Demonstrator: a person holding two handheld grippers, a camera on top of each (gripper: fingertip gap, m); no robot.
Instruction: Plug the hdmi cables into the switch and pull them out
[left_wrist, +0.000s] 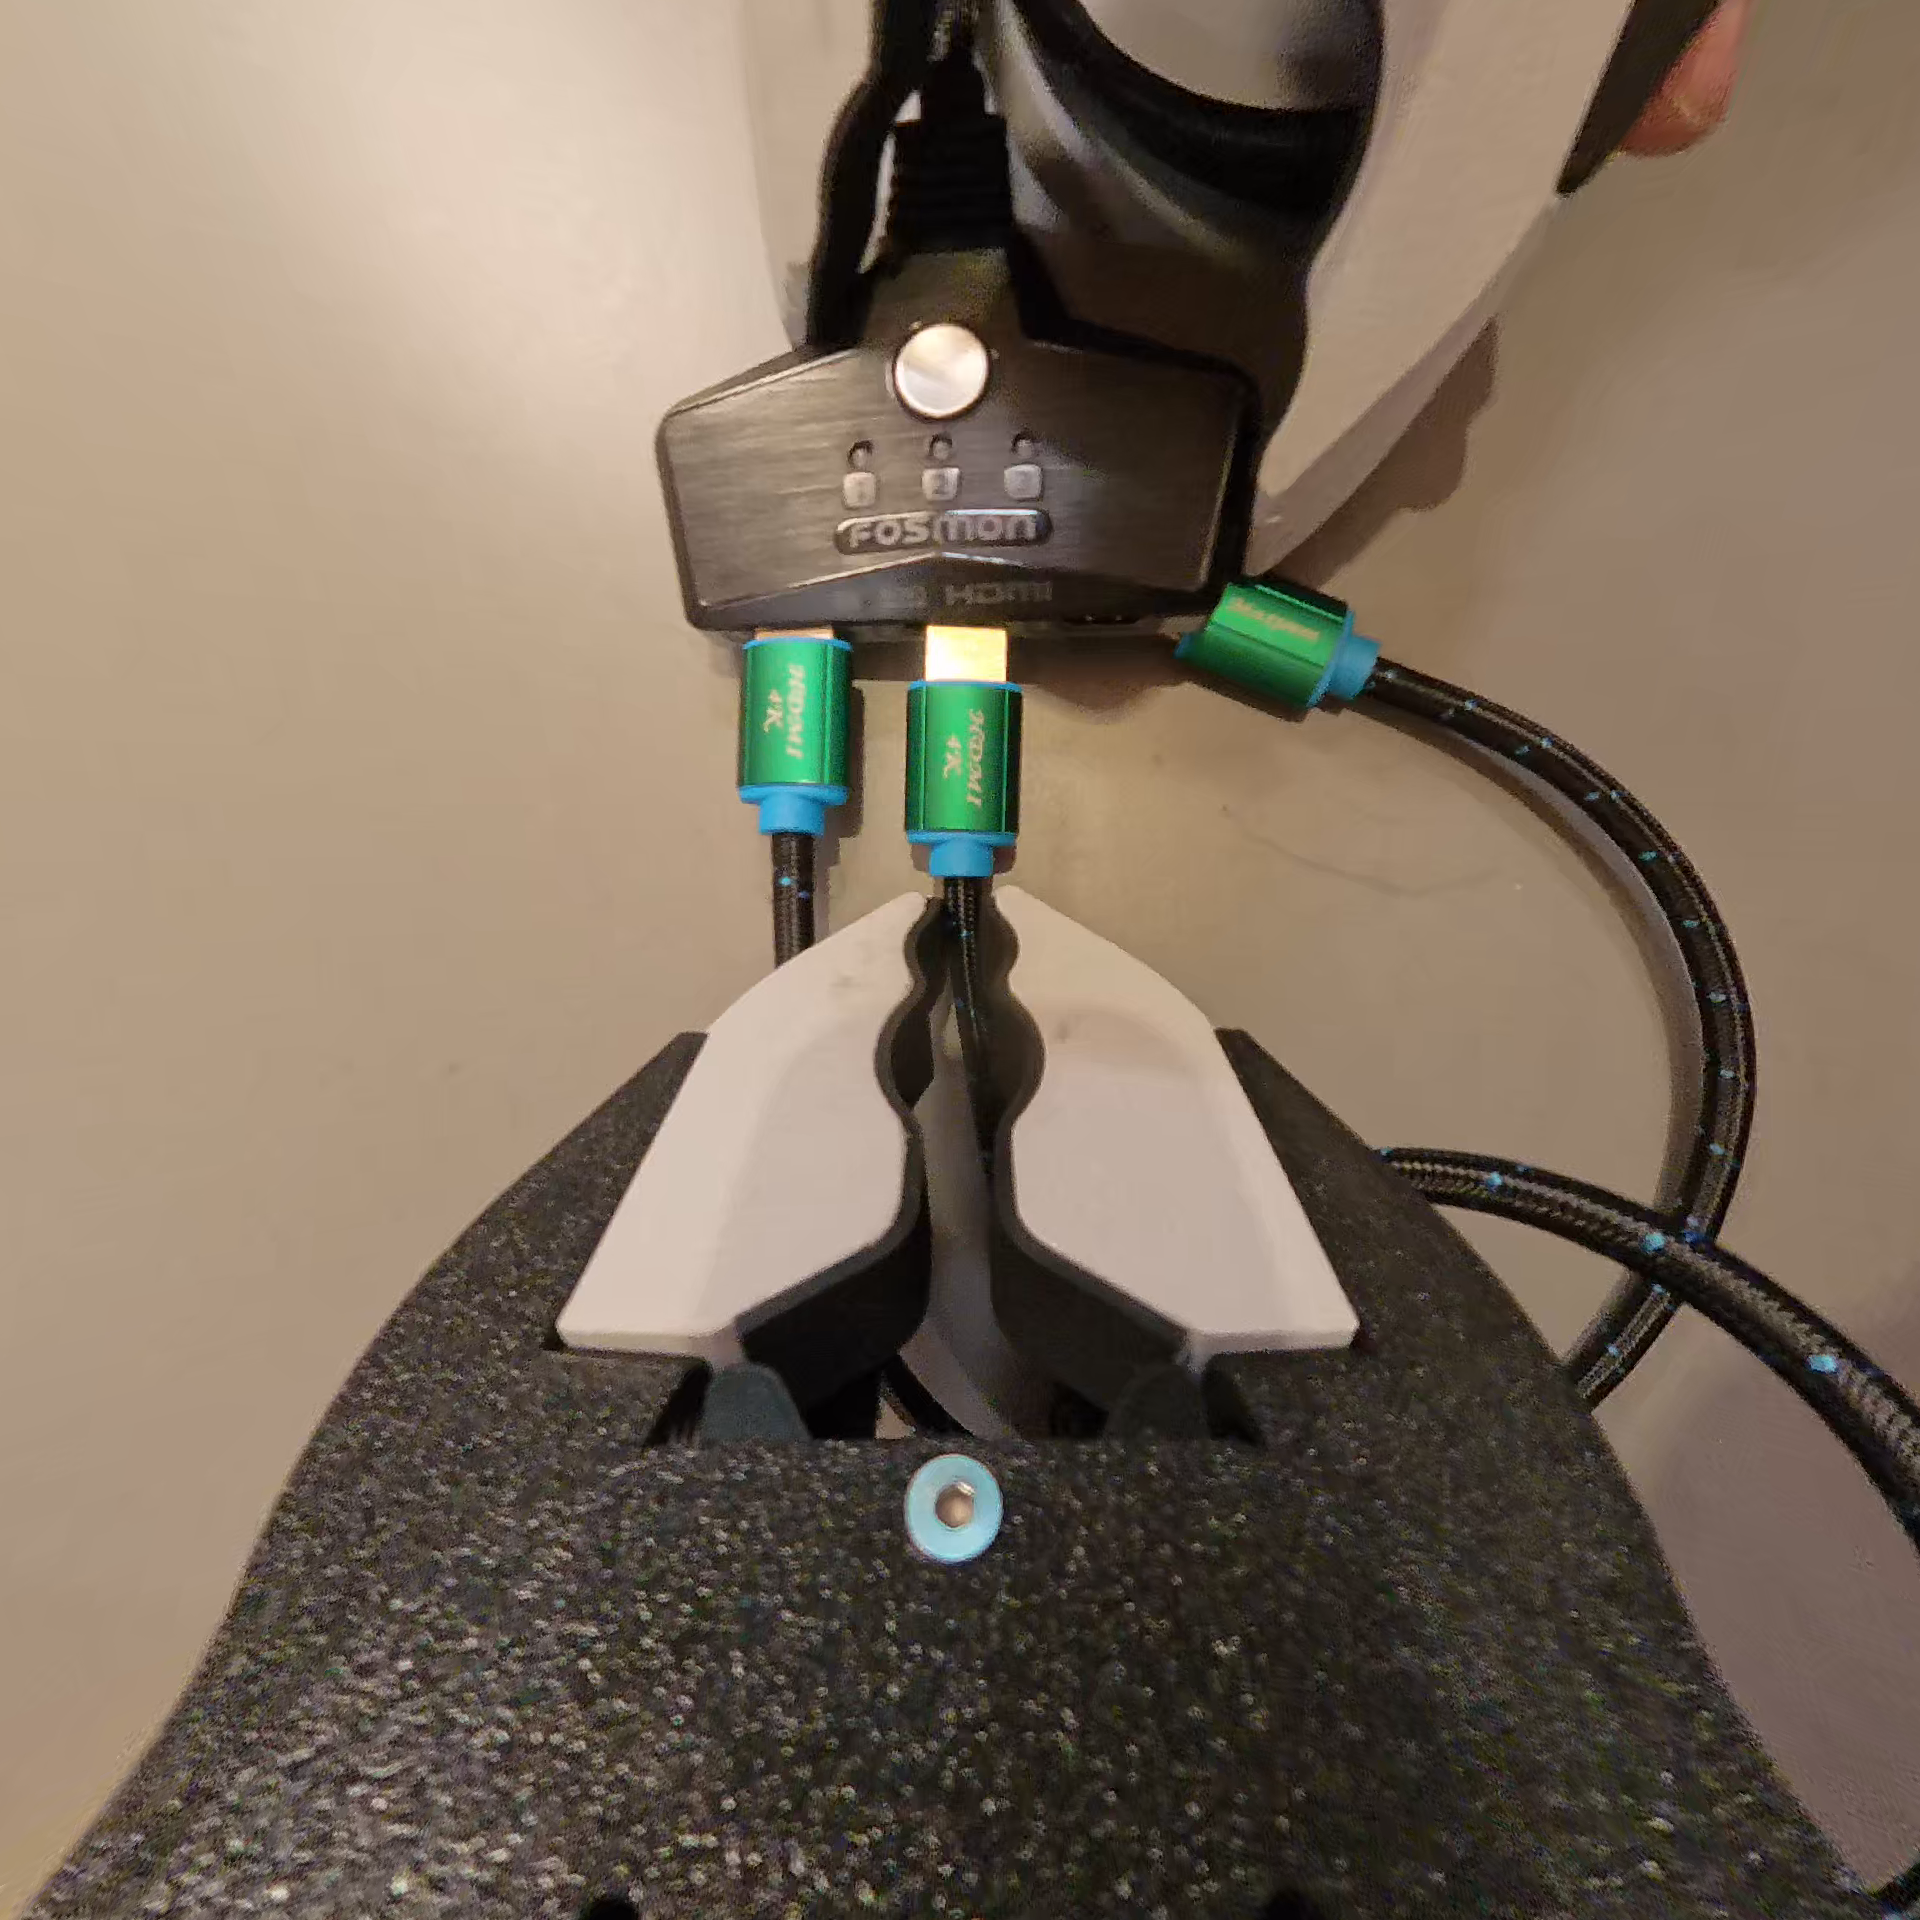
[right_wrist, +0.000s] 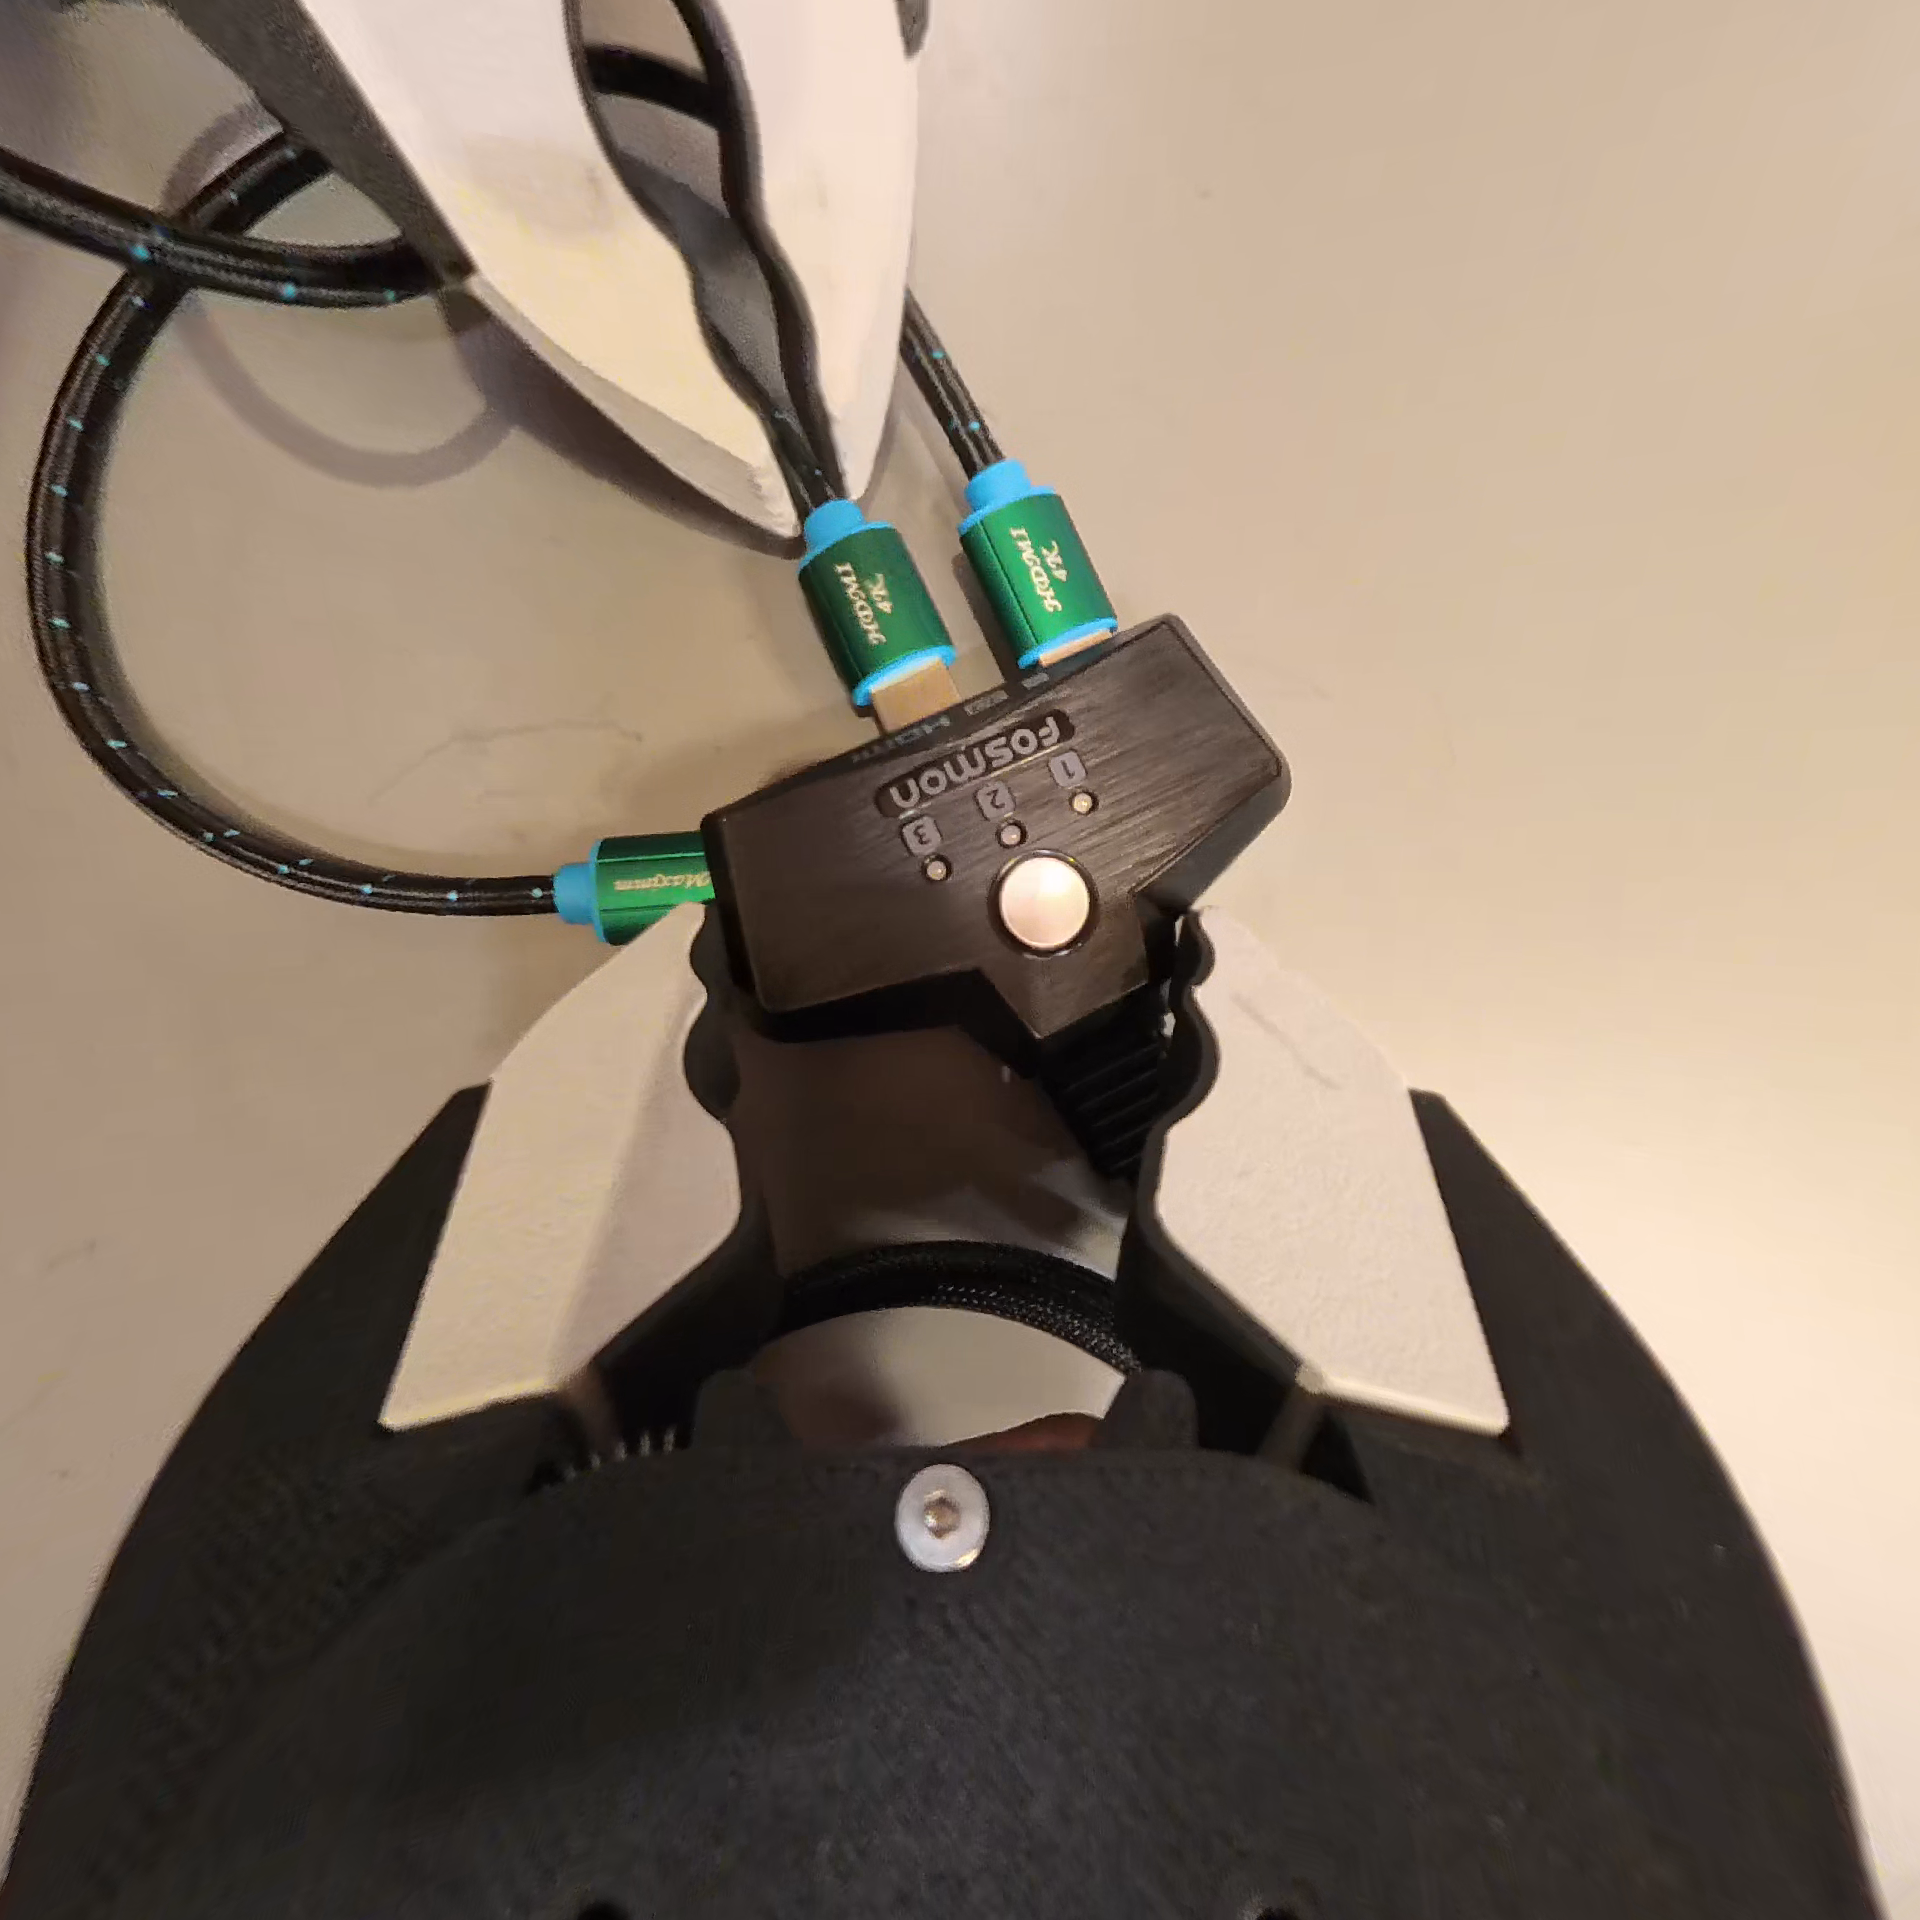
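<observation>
A black HDMI switch (left_wrist: 951, 488) lies on a beige table. My right gripper (right_wrist: 951, 930) is shut on its narrow rear end by the ribbed pigtail (right_wrist: 1112, 1070). One of its fingers (left_wrist: 1382, 343) shows in the left wrist view. My left gripper (left_wrist: 961, 904) is shut on the braided cable just behind the middle green plug (left_wrist: 961, 769). That plug's gold tip (left_wrist: 966, 655) shows, partly out of the middle port. The left green plug (left_wrist: 795, 727) sits fully in its port. A third green plug (left_wrist: 1273, 644) sits against the angled side port.
Braided black cables (left_wrist: 1662, 987) loop over the table to the right in the left wrist view and to the left in the right wrist view (right_wrist: 62, 582). A person's fingertip (left_wrist: 1683, 104) shows at the top right. The beige table (right_wrist: 1558, 520) extends around the switch. One gripper's finger ends stand about 8 cm off the other's.
</observation>
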